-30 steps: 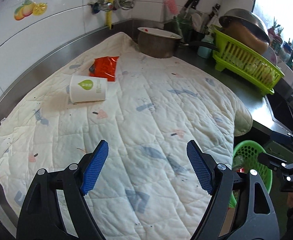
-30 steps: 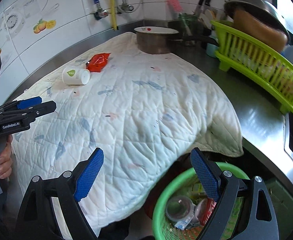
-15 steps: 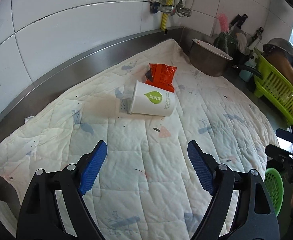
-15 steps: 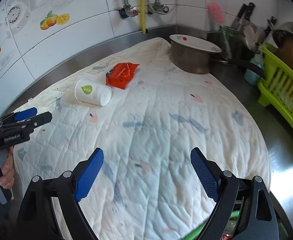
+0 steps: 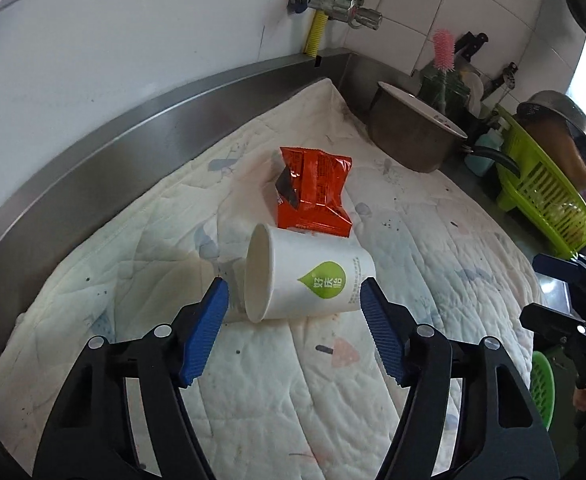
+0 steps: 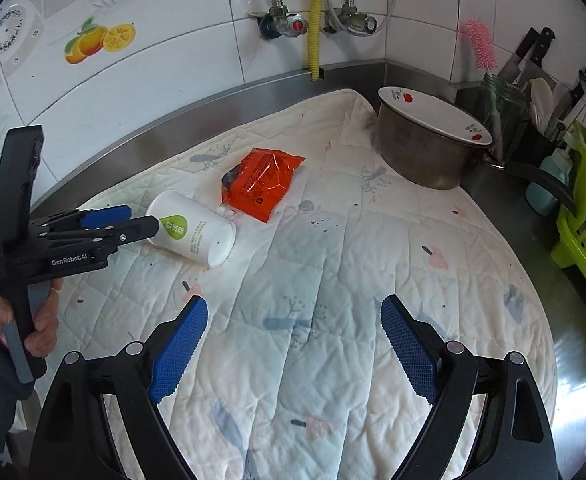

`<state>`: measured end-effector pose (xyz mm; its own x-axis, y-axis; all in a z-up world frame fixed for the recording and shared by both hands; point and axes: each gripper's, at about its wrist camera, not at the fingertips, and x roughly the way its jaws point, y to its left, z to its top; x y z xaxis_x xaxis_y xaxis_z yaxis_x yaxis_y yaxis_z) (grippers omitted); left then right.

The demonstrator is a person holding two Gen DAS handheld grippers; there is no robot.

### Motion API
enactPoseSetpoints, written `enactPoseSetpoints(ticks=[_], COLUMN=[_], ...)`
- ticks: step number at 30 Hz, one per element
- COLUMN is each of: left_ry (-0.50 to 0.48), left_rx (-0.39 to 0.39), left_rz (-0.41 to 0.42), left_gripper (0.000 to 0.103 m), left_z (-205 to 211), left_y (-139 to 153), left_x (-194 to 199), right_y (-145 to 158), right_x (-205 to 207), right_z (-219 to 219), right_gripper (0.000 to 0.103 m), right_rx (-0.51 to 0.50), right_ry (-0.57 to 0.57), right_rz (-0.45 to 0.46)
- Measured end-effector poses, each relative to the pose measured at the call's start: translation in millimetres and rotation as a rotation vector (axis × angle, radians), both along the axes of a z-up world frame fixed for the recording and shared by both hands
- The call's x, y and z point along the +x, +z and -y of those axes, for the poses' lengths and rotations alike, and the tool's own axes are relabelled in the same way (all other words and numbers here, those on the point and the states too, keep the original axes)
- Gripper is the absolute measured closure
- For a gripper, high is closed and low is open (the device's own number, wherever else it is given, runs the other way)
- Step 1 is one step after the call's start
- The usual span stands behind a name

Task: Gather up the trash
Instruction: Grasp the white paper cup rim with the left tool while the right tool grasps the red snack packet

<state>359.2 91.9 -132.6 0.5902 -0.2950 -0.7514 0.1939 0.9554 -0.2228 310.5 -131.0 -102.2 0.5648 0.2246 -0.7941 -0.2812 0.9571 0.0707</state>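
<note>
Both fingers (image 5: 293,300) now flank cup (image 5: 305,276).

Left gripper (image 5: 293,300) with jaws spread wide either side of a white paper cup (image 5: 307,278) lying on its side, orange snack wrapper (image 5: 313,192) just behind it, quilted mat (image 5: 433,240), steel pot (image 5: 409,136), green dish rack (image 5: 545,204) at right.

We see only a sliver of the green basket (image 5: 542,394) at the left wrist view's right edge, behind the right gripper (image 5: 549,292). The paper cup (image 5: 307,282) hides the orange wrapper's (image 5: 315,192) near edge, and we cannot read the cup's small print.
</note>
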Motion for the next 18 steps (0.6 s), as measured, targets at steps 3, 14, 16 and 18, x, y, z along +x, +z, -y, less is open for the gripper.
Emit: enactPoseSetpoints(ticks=[3, 14, 16, 18], left_ry=[-0.031, -0.114, -0.091, -0.064], left_rx=[-0.052, -0.161, -0.162, -0.161], left_rz=[-0.019, -0.027, -0.026, -0.019], left_gripper=[0.036, 0.087, 0.093, 0.101], left_z=[-3, 9, 8, 4], left_y=[-12, -26, -24, -21], left_x=[12, 3, -7, -18], right_y=[-5, -13, -15, -19], right_x=[12, 60, 70, 84], right_z=[-1, -18, -23, -30], right_gripper=[0.018, 0.018, 0.018, 0.018], right_rx=[-0.008, -0.028, -0.015, 0.010], right_ry=[0.001, 0.030, 0.034, 0.039], right_rz=[-0.012, -0.011, -0.021, -0.038])
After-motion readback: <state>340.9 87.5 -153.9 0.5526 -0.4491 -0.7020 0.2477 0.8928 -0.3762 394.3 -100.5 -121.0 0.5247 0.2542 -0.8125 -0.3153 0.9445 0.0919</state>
